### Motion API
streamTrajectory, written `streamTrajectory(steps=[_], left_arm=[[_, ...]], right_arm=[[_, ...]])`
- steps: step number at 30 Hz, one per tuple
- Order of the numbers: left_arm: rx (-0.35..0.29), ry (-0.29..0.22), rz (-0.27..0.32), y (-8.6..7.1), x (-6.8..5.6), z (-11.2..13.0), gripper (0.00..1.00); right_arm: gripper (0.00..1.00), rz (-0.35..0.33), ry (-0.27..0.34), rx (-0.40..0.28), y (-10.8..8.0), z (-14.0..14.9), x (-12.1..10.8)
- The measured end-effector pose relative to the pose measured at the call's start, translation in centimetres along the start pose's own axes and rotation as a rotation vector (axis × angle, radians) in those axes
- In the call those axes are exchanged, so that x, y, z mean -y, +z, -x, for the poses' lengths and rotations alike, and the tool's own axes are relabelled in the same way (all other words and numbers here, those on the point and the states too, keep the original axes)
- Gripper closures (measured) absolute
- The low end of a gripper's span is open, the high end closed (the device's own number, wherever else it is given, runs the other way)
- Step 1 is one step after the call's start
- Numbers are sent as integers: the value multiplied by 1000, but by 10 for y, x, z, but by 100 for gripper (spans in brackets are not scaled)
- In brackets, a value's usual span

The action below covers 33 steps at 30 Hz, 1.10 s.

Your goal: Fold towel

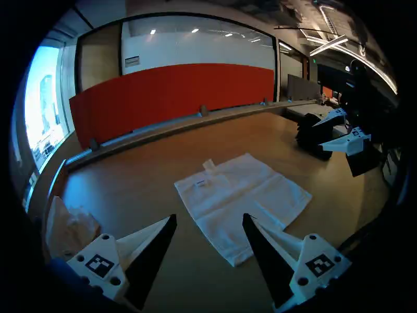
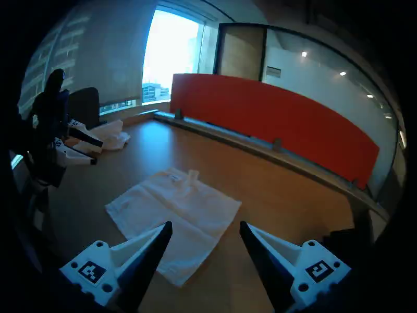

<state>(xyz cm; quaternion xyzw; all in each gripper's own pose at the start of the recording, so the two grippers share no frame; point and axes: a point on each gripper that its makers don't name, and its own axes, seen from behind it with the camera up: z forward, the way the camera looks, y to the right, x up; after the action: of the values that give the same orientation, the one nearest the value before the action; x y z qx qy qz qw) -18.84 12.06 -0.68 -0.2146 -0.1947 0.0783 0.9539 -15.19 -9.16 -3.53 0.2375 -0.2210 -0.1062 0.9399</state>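
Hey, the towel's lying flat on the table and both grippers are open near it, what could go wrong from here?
1. The towel lies flat against the wooden table, so the open left hand-held gripper could slide over its thin edge and pinch nothing.
2. The open right hand-held gripper faces the towel from another side; if the two take mismatched corners, the fold would likely come out skewed.

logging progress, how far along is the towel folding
Nothing looks done: the towel lies spread flat on the table, creased but seemingly unfolded. In hand: nothing; the left gripper and right gripper are open, off the cloth. Every fold is left.
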Motion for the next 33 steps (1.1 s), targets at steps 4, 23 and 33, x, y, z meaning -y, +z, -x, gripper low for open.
streamTrajectory(steps=[4, 23, 33], left_arm=[[42, 13, 19, 14, -8, 22, 7], [212, 2, 107, 46, -37, 100, 7], [287, -5, 125, 53, -44, 126, 7]], right_arm=[[0, -9, 0, 35, 10, 24, 3], [0, -84, 1, 190, 31, 112, 31], [2, -112, 8, 248, 32, 136, 39]])
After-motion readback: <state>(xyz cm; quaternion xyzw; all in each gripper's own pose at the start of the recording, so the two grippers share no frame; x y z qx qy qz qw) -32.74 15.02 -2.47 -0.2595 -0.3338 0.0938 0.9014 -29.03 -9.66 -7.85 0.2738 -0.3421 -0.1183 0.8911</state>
